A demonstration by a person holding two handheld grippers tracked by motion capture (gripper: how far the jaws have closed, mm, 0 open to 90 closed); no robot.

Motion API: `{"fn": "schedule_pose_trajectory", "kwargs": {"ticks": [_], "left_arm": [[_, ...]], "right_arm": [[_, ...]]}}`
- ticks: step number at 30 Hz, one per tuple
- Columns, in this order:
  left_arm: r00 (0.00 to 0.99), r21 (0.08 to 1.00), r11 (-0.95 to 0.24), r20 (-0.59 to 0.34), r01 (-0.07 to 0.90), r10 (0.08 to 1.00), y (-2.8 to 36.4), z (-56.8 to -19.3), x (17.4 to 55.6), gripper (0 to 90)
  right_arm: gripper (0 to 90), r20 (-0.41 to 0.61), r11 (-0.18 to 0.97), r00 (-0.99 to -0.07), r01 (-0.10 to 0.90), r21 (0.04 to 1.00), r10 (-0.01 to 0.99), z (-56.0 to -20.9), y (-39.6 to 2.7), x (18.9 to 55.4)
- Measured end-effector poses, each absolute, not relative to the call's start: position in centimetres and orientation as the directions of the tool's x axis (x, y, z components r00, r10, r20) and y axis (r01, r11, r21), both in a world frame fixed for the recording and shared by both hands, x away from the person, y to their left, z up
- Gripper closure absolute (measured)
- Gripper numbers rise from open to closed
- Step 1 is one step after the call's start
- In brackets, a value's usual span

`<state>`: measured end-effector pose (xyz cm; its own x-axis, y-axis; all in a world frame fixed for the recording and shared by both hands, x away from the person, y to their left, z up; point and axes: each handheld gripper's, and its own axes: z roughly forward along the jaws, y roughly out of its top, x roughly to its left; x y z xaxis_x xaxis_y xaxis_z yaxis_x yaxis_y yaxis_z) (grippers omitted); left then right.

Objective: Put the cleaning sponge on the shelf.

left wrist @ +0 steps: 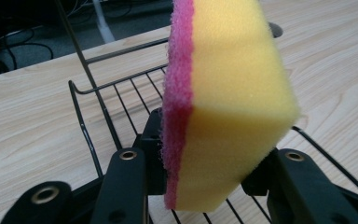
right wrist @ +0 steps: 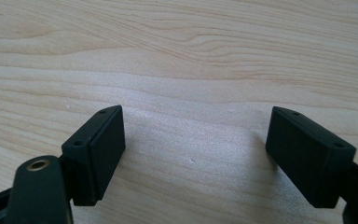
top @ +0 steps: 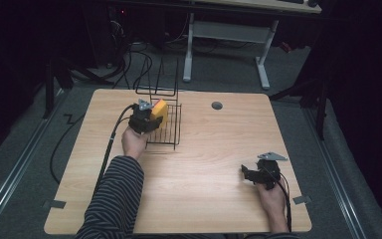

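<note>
- Between the left tongs: a sponge, clamped by its lower end, one jaw against the pink scrub face, the other against the yellow foam.
- Stands on edge in that grip, pink layer to the left in the left gripper view, yellow bulk to the right, top end reaching past the frame's upper edge.
- Seen from the high view, held over the near left part of a rack, sponge just beyond the left tongs; whether touching the wires, cannot tell.
- Behind and under the sponge in the left gripper view: thin black wires of the rack, a curved rim at left, parallel bars running away across the wood.
- Rack sits on the far left half of the bench, tall wire loops rising at its back.
- Left hand behind the tongs, striped sleeve coming in from the bottom edge, cable trailing down the left side.
- At the near right of the bench: right tongs, held low over bare wood, well apart from the rack.
- Right tongs spread wide apart in the right gripper view, nothing between the jaws, just pale wood grain below.
- Farther out: a round grommet in the bench top near the far edge.
</note>
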<state>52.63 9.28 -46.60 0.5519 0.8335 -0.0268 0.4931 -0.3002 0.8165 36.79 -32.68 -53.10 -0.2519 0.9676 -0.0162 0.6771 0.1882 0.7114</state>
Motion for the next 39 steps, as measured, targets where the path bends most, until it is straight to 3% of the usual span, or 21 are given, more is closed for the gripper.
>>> {"fn": "schedule_pose_trajectory", "kwargs": {"ticks": [19, 26, 36, 39], "left_arm": [[0.535, 0.814, -0.286, -0.036, 0.505, 0.844, 8.9, -46.93, 52.69, 51.3], [0.532, 0.811, -0.281, -0.044, 0.513, 0.845, 9.05, -46.9, 52.78, 41.4], [0.535, 0.8, -0.259, -0.09, 0.542, 0.84, 9.58, -46.67, 52.71, 16.4], [0.554, 0.789, -0.279, -0.091, 0.547, 0.828, 9.66, -46.45, 52.36, 13.4]], "right_arm": [[19.8, -0.016, 0.188, -0.252, 0.677, 0.711, 0.968, -53.11, -32.68, 36.78], [19.8, -0.015, 0.186, -0.251, 0.677, 0.712, 0.968, -53.1, -32.67, 36.79], [19.9, -0.014, 0.186, -0.25, 0.677, 0.712, 0.968, -53.11, -32.67, 36.79], [19.8, -0.016, 0.188, -0.252, 0.677, 0.712, 0.968, -53.11, -32.68, 36.78]]}}
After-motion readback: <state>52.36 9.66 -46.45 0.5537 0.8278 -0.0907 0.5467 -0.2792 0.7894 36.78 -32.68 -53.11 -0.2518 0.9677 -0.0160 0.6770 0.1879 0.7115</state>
